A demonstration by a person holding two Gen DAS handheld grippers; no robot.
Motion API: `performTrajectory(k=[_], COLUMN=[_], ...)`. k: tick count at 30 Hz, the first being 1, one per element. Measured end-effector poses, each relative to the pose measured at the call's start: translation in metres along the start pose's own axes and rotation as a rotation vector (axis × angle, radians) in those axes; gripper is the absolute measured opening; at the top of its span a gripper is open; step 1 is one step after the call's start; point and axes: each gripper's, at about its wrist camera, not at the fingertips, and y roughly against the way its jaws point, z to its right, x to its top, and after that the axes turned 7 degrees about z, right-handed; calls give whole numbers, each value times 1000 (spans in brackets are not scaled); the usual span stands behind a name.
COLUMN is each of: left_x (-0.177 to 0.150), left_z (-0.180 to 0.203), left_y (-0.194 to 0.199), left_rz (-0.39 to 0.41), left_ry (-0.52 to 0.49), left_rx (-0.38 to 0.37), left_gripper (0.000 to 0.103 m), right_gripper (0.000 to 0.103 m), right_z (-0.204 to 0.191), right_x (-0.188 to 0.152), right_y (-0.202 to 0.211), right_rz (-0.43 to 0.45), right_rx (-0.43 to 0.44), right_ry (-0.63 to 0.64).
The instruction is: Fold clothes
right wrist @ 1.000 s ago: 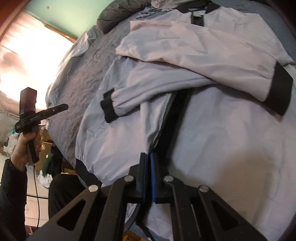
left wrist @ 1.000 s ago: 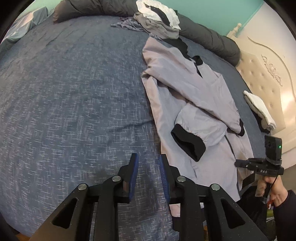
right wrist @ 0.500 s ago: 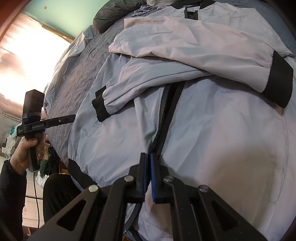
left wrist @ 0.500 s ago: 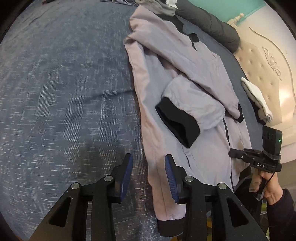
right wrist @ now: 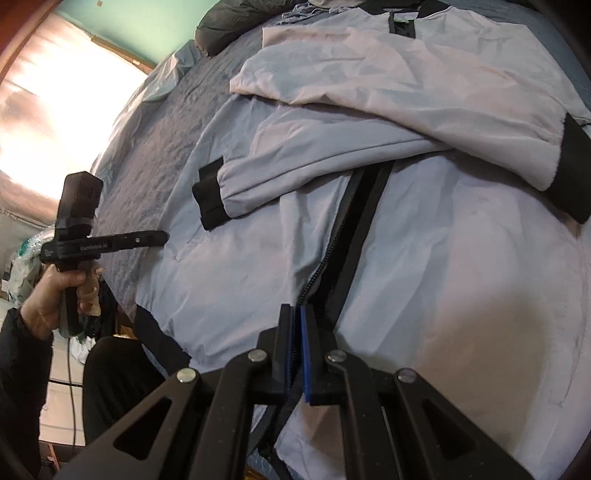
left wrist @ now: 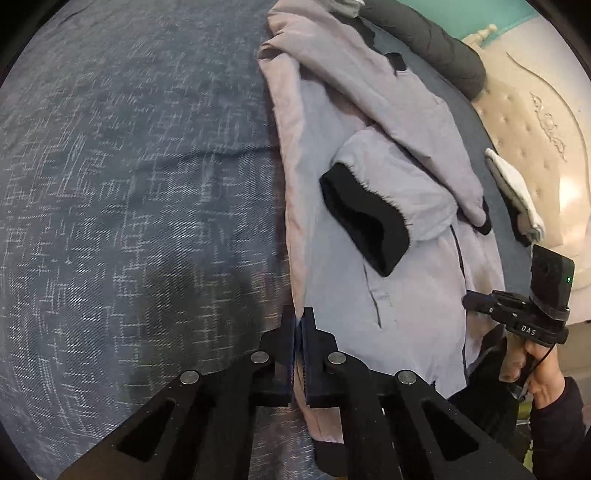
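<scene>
1. The jacket is showing smooth, faintly sheeny grey cloth with matt black knit cuffs.
2. The bedspread is looking coarse, woven.
3. The headboard is appearing tufted, softly glossy.

jacket: we see pale lilac-grey
cuffs: black
bed cover: we see dark blue, flecked white
wall, upper left: teal
headboard: cream
</scene>
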Motion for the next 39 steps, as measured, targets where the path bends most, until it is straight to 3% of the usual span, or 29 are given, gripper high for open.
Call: performTrajectory(k=[8, 12, 18, 25, 28, 32, 35, 39], left_x=[-1, 4, 6, -3, -8, -10, -1, 21], left_z=[8, 17, 43, 51, 48, 43, 42, 39], left_y=[1, 20, 34, 7, -6, -9, 4, 18], left_rz=[-2, 54, 98, 24, 0, -6, 41, 100], left_ry=[-12, -25, -107, -139, -128, -114, -108, -81], left_rx=[34, 54, 49, 42, 47, 40, 24, 7], left_gripper=[7, 8, 8, 8, 8, 8, 8, 10], right_gripper=[4, 7, 7, 7, 7, 7, 7, 7], right_z=[-3, -2, -5, -14, -8, -5, 0, 30], right_x=[3, 5, 19, 24, 22, 23, 33, 55], right_y=[1, 7, 36, 9, -12, -8, 18, 64], right_rz=[0, -10, 84, 51, -4, -1, 70, 196], right_rx=[-40, -27, -33, 10, -22, -7, 13, -31], right_ry=[45, 15, 20, 45, 38, 38, 38, -15])
